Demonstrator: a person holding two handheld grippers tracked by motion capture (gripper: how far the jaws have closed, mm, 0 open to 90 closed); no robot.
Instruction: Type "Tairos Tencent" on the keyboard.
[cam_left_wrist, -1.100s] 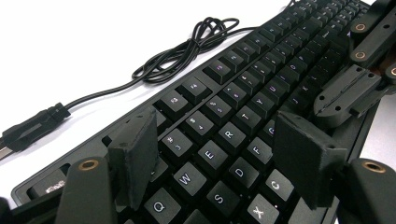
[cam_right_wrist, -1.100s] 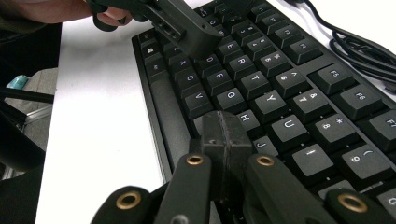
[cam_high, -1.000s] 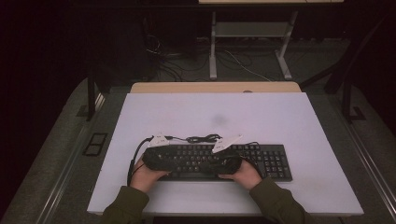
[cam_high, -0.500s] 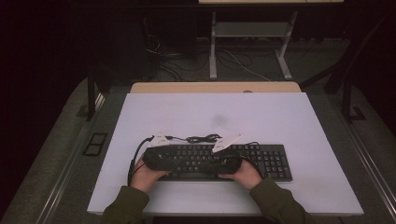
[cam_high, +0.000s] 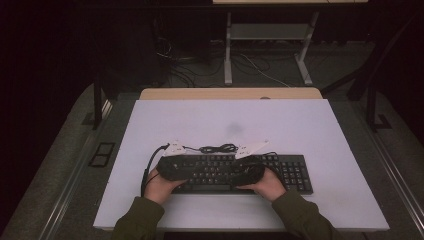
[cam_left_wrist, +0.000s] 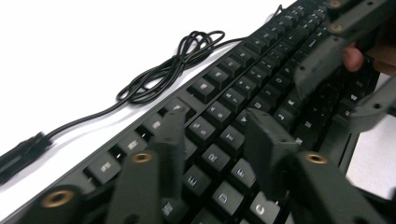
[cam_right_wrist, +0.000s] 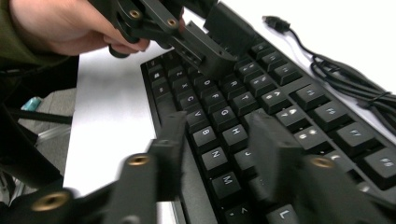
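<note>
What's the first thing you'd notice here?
The black keyboard on the white table, near its front edge. The left gripper and right gripper hover low over its keys, jaws apart and pointing toward each other. Behind the keyboard lies its coiled black cable.

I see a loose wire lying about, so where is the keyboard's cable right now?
In the high view the coiled black cable lies on the white table just behind the keyboard, between the two grippers' grey plates, nearer the far edge.
</note>
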